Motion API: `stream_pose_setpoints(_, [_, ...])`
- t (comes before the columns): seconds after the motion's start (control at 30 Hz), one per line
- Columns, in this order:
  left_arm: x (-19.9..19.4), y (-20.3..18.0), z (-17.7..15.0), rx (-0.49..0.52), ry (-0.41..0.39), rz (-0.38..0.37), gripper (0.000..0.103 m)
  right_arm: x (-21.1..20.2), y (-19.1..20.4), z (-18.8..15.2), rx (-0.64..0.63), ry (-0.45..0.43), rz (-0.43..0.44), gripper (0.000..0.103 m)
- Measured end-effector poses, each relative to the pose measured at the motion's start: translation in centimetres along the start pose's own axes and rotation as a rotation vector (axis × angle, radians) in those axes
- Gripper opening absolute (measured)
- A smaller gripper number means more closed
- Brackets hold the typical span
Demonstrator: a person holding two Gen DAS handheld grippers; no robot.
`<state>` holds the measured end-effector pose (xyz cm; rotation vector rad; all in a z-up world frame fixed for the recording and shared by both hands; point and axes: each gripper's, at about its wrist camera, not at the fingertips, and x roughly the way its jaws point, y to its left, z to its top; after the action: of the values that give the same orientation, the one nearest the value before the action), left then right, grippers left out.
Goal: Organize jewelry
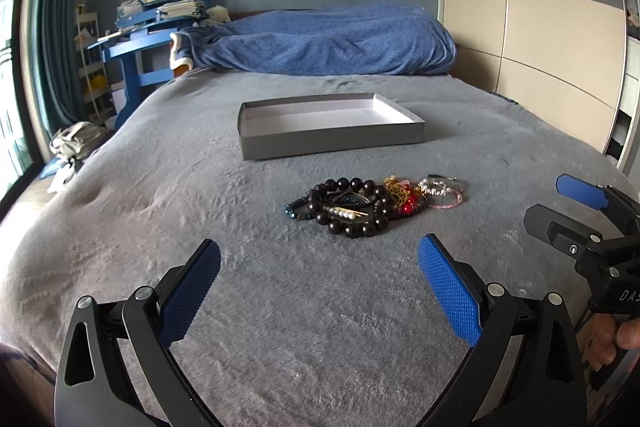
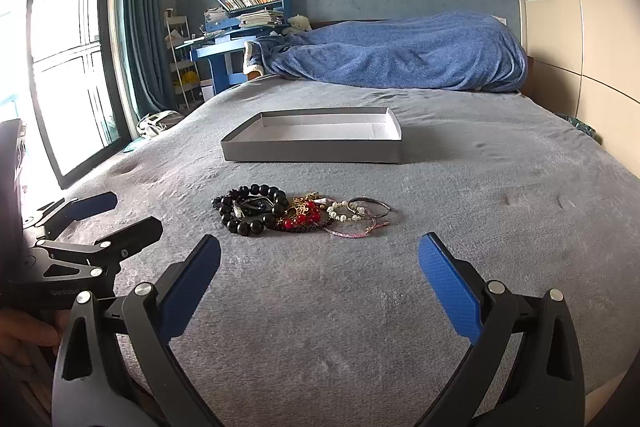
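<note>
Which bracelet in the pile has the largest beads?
The dark brown round-bead bracelet at the pile's left end; the white pearl bracelet and the thin pink cord are much finer.

A tangled heap of bead bracelets lies just before a shallow, open grey box.

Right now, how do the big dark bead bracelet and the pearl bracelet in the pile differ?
The dark bead bracelet has large, glossy black beads; the pearl bracelet has small white ones. The dark one lies at the pile's left end, the pearl one toward its right end. Both rest on the grey blanket, outside the box.
</note>
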<state>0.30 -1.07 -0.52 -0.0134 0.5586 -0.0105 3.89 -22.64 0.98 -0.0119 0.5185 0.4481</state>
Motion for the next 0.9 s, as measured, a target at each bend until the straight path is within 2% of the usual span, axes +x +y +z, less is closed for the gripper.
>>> stream_pose_setpoints(0.9, [0.23, 0.07, -0.19, 0.005, 0.003, -0.001, 0.098, -0.02, -0.03, 0.16, 0.002, -0.004, 0.001, 0.098])
